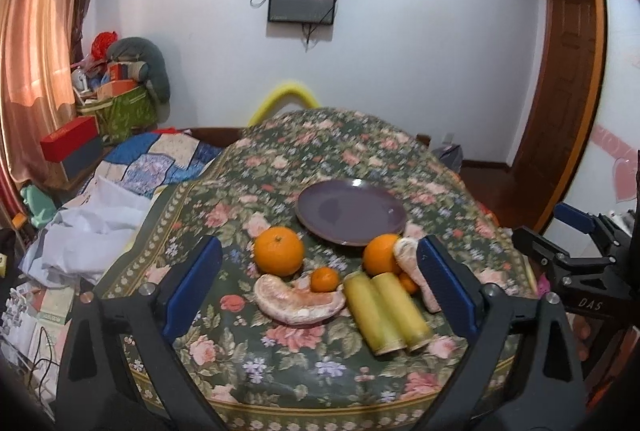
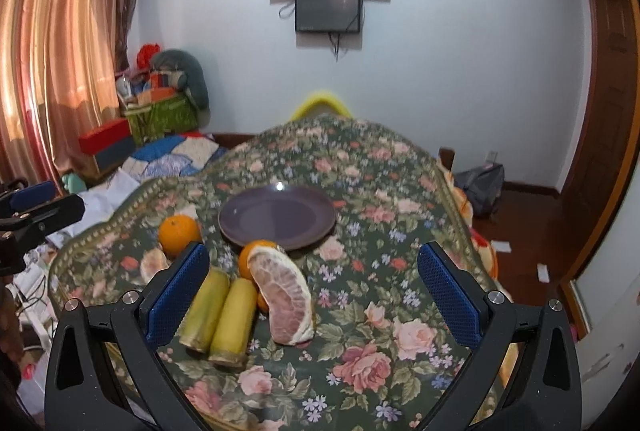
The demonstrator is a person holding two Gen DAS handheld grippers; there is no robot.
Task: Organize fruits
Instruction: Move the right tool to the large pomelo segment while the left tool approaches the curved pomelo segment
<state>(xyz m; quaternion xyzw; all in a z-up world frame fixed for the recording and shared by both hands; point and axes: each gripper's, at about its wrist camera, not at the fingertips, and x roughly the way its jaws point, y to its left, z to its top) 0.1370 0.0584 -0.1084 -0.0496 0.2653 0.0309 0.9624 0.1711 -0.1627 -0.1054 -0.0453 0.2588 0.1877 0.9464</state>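
Purple round ceramic plate (image 1: 351, 211) empty; oranges, peeled pomelo segments, yellow-green cane pieces all on floral desk (image 1: 280, 371); both grippers spread, nothing placed.

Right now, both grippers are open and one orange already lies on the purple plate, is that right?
Not quite. The purple plate holds nothing yet; the left wrist view shows both oranges on the cloth beside it. Both grippers, left and right, do have open jaws.
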